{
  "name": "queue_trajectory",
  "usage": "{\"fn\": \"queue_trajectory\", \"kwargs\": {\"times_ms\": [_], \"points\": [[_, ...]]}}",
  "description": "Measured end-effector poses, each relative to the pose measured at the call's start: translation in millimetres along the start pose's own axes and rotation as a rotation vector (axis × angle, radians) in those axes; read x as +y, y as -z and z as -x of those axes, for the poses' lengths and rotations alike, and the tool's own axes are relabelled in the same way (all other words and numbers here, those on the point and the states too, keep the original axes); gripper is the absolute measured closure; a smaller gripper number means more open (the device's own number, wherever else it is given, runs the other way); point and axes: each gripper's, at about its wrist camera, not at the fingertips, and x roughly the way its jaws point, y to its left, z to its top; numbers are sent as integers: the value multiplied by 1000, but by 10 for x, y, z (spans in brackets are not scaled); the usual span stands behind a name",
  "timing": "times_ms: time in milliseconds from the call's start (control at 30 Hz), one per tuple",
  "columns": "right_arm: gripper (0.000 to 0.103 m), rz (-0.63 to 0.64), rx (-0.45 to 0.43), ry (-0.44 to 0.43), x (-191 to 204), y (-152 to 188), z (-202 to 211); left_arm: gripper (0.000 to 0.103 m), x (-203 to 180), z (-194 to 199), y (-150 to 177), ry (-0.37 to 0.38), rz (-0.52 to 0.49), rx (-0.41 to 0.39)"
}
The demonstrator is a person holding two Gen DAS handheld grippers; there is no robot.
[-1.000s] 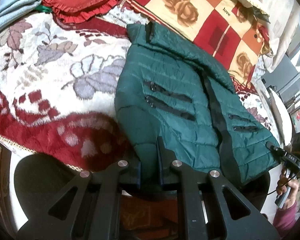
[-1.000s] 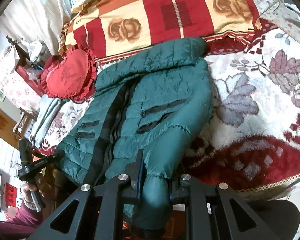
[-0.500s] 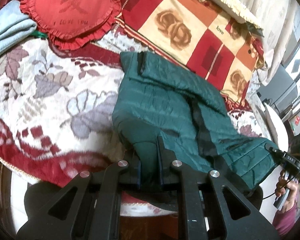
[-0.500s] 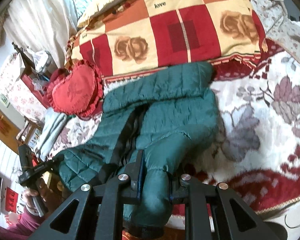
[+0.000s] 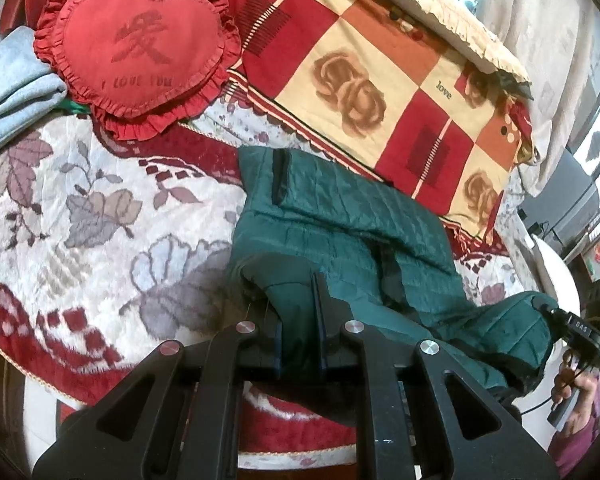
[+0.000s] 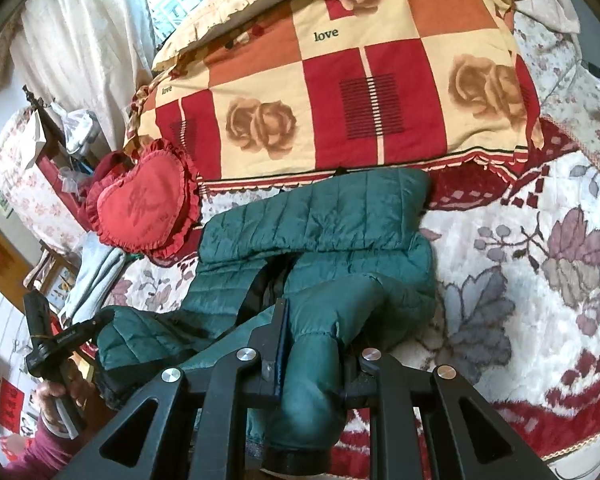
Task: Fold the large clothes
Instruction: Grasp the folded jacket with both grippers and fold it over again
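- Green quilted jacket (image 5: 340,220): lies on the floral bedspread (image 5: 80,208), collar end near the patchwork quilt (image 5: 380,80).
- Left gripper (image 5: 300,320): fingers clenched on the jacket hem.
- Right gripper (image 6: 312,344): fingers clamp a bunched jacket fold.
- Heart cushion (image 5: 136,48): well apart.

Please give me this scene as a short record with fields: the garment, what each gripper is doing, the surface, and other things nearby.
garment: green jacket, quilted, lower part lifted off the bed
left gripper: shut on the jacket hem
right gripper: shut on a thick bunch of the jacket
surface: floral bedspread, red and white
behind jacket: checked quilt with roses and the word love
nearby: red heart pillow, beside a blue cloth
fold state: not yet folded flat
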Motion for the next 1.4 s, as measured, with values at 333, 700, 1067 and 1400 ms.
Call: {"fn": "queue_trajectory", "kwargs": {"times_ms": [333, 700, 1067, 1400], "points": [[86, -23, -21, 32, -68, -242, -137, 91, -73, -93, -262, -25, -1, -37], [86, -24, -41, 76, -87, -555, -315, 91, -168, -283, -575, -64, -11, -67], [86, -24, -43, 106, -80, -802, -491, 91, -159, -449, -802, -87, -5, -65], [86, -51, -43, 143, -193, -1052, -705, 91, -142, -686, -1042, -129, -6, -55]]}}
